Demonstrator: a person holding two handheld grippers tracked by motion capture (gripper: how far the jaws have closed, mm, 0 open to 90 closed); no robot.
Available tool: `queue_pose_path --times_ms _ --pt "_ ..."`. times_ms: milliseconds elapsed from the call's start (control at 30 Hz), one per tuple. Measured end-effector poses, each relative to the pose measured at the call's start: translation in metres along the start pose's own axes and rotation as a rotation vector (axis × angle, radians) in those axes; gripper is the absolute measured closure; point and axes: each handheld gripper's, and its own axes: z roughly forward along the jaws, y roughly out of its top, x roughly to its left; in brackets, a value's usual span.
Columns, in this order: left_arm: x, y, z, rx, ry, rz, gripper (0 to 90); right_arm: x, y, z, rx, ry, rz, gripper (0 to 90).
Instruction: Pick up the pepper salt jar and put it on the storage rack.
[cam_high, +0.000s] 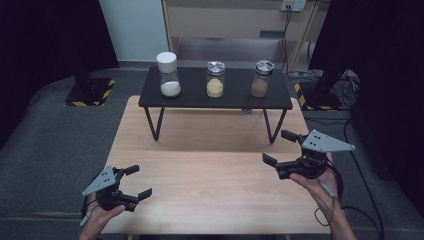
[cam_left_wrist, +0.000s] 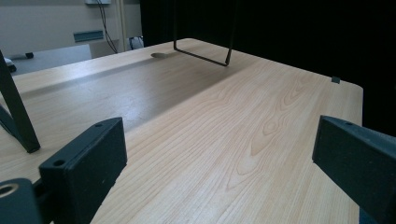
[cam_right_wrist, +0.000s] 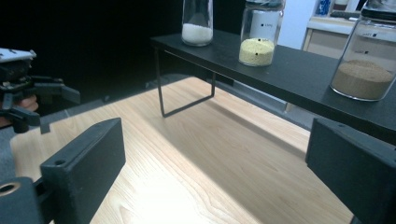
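Observation:
Three glass jars stand in a row on a black raised shelf (cam_high: 190, 98) at the far side of the wooden table (cam_high: 210, 175): one with a white lid and white powder (cam_high: 168, 75), one with yellow powder (cam_high: 215, 79), one with brown powder (cam_high: 262, 78). My left gripper (cam_high: 140, 181) hovers open near the table's front left corner, nothing between its jaws. My right gripper (cam_high: 276, 147) is open and empty at the right, pointing toward the shelf. In the right gripper view the white (cam_right_wrist: 197, 23), yellow (cam_right_wrist: 260, 37) and brown (cam_right_wrist: 366, 63) jars stand ahead.
The shelf rests on thin black wire legs (cam_high: 154, 124), with open table beneath it. A stand base with yellow-black stripes (cam_high: 90, 92) sits on the floor at the left and cables (cam_high: 345, 85) lie at the right. A pale cabinet (cam_high: 235, 20) stands behind.

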Motion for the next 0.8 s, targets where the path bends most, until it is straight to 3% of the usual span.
queue_pose_path --times_ms 167,267,500,800 --pt "0.000 0.000 0.000 -0.003 0.000 0.000 1.9 0.000 -0.012 -0.004 -0.010 0.001 0.014 4.7" --pt "0.000 0.000 -0.001 0.000 -0.001 0.002 1.9 0.005 -0.016 -0.007 0.011 -0.018 0.003 4.7" --pt "0.000 0.000 -0.001 0.001 -0.003 0.006 1.9 0.011 -0.031 -0.011 0.044 -0.005 0.000 4.0" --pt "-0.001 0.000 -0.001 0.000 -0.001 0.006 1.9 0.016 -0.057 -0.018 0.058 -0.018 0.046 3.8"
